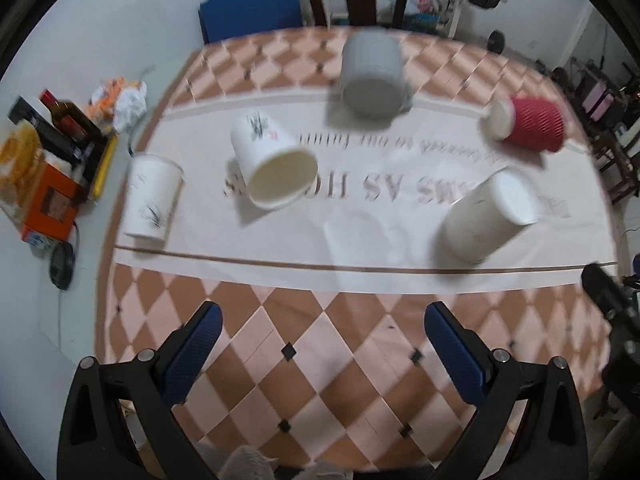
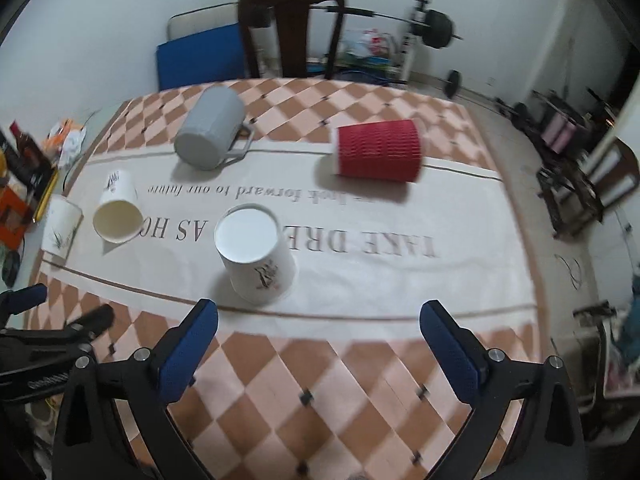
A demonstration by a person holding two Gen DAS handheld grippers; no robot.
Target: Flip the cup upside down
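While both your left claw and right claw hang spread and empty over the worktop, one white cup at twelve o'clock already sits inverted, leaving the red cup at one o'clock lying sideways.

- Tablecloth: checked in brown and pale pink diamonds, small black squares at the crossings.
- White band across the cloth: grey lettering, thin brown border lines.
- Far right cup: red, ribbed, with a white base.
- Far mug: plain grey.
- Three paper cups: white, dark ink-like prints.
- Gripper pads: blue on black frames.
- Box at left: orange.
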